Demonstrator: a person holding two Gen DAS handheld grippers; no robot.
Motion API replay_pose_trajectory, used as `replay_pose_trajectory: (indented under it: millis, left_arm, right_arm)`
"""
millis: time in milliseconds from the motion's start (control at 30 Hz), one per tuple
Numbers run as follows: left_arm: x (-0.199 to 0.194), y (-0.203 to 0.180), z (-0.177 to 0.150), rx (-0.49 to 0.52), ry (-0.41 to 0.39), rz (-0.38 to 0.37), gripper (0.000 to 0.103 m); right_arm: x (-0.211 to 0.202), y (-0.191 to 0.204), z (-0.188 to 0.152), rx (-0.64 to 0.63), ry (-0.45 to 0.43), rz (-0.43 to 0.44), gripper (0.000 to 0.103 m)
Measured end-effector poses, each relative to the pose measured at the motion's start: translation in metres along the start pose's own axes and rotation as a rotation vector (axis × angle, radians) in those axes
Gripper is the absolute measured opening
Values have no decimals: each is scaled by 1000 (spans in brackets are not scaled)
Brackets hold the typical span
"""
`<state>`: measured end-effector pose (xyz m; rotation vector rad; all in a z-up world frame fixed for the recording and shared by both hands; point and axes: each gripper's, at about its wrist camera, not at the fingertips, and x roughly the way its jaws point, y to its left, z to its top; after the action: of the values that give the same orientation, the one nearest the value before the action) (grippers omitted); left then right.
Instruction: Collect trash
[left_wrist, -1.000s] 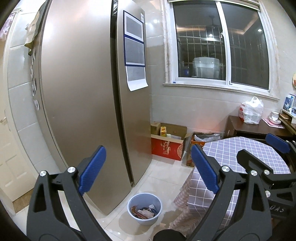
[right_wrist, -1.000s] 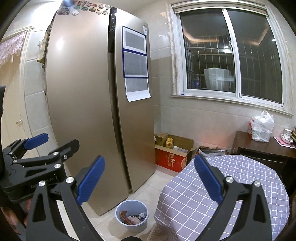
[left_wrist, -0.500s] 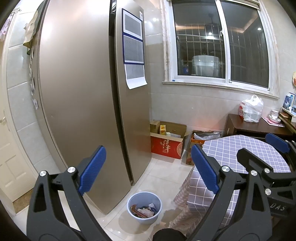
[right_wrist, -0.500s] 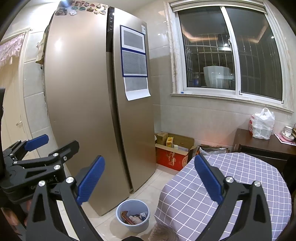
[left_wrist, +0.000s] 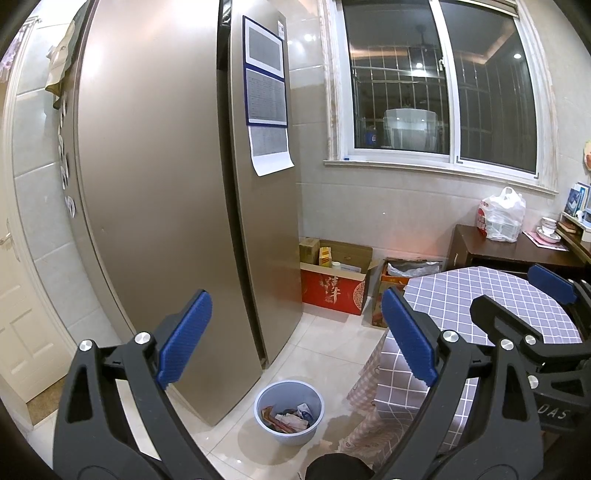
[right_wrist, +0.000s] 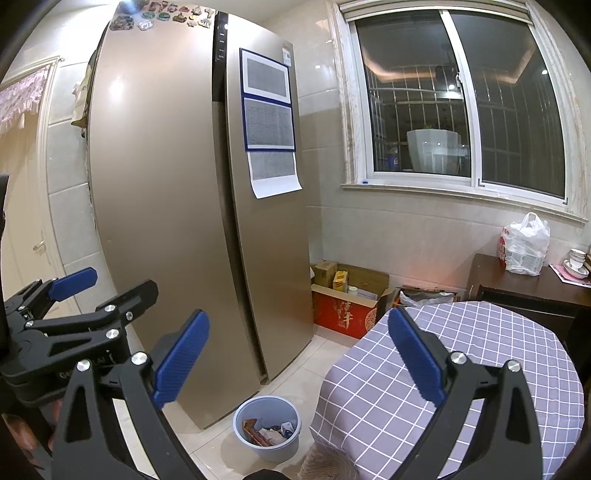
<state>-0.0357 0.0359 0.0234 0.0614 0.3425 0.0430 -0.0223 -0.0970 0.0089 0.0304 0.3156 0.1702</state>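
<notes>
Little has shifted over the past second: both views have crept slightly closer to the refrigerator, the posted sheets on its door sliding a touch leftward in frame, and nothing on the floor has moved.

The left hand-held gripper and the right hand-held gripper both hang with jaws spread wide and nothing between the blue pads, held high above the tiled floor.

The trash bin, a small pale-blue plastic pail, stands at lower centre of the left-wrist frame, on the floor between the refrigerator's corner and the draped edge of the table with its checked cloth. In the right-wrist frame the same bin sits at bottom centre, just beside the cloth's hem. Inside lie crumpled wrappers and paper scraps, filling only the lower part.

The bin looks light and thin-walled, likely to flex or tip if pinched on one side; its rolled rim seems the firmest place to take hold. The wrappers appear soft, crinkly and slippery, so a loose piece would probably need a pinch across a fold rather than a flat face.

At centre frame, a red cardboard box stands against the wall under the window. At right, a white plastic bag rests on a dark cabinet.
</notes>
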Motion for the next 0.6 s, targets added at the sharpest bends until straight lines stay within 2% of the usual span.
replay_pose_trajectory:
  millis: [600]
  left_arm:
    - [-1, 1, -2, -1, 4, 2, 91]
  right_arm:
    - [4, 4, -4, -1, 8, 3, 96]
